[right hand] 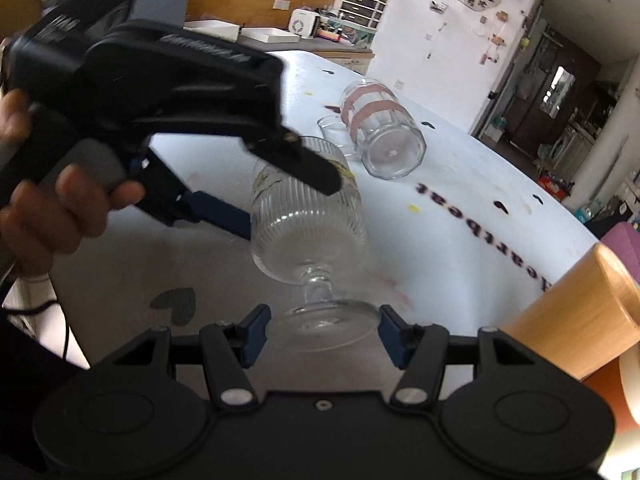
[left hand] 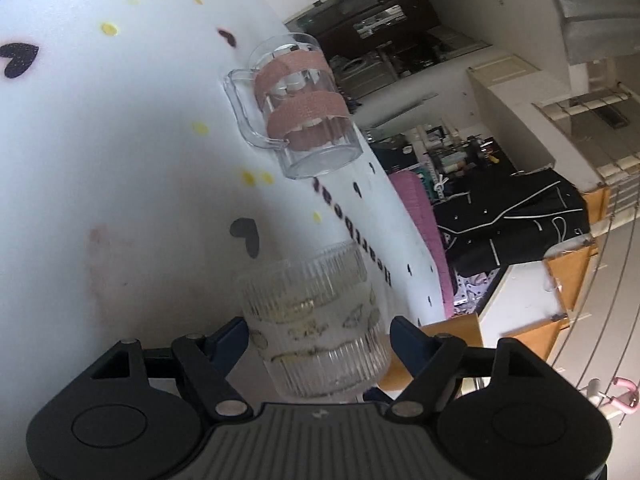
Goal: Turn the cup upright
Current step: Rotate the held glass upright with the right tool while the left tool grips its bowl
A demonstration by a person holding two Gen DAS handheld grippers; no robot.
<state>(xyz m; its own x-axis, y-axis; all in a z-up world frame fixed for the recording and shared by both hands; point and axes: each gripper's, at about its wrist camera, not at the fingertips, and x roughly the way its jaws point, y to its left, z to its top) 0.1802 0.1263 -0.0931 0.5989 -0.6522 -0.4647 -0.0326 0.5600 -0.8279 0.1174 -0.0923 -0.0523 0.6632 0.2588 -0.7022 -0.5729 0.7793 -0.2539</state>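
- the ribbed goblet (right hand: pixel 306 208) is off the white table (right hand: pixel 460 216), tilted with its foot toward the right wrist camera and its bowl away; in the right wrist view it sits at centre.
- the left gripper (left hand: pixel 318 338) has its blue fingers (left hand: pixel 226 344) on either side of the ribbed bowl, close against the glass; from the right wrist view one finger lies across the bowl's upper side at about 10 o'clock of the glass. it looks clamped on the bowl, though contact on the far side is hidden.
- the right gripper (right hand: pixel 322 330) is spread apart, its fingers just beside the rim of the goblet's round foot at 9 and 3 o'clock, not touching it as far as i can see.
- judged step: turning the glass so the foot comes down. keep the left grip firm and steady, since ribbed glass may slip when rotated.
- the right gripper should only guide or steady the foot; closing on the thin edge of the foot could chip it or twist it out of the left hold.
- a second glass, a taped mug (right hand: pixel 380 128), lies on its side at 1 o'clock of the goblet; set the foot down well apart from it, and away from the table edge near the wooden block (right hand: pixel 576 328) at 4 o'clock.
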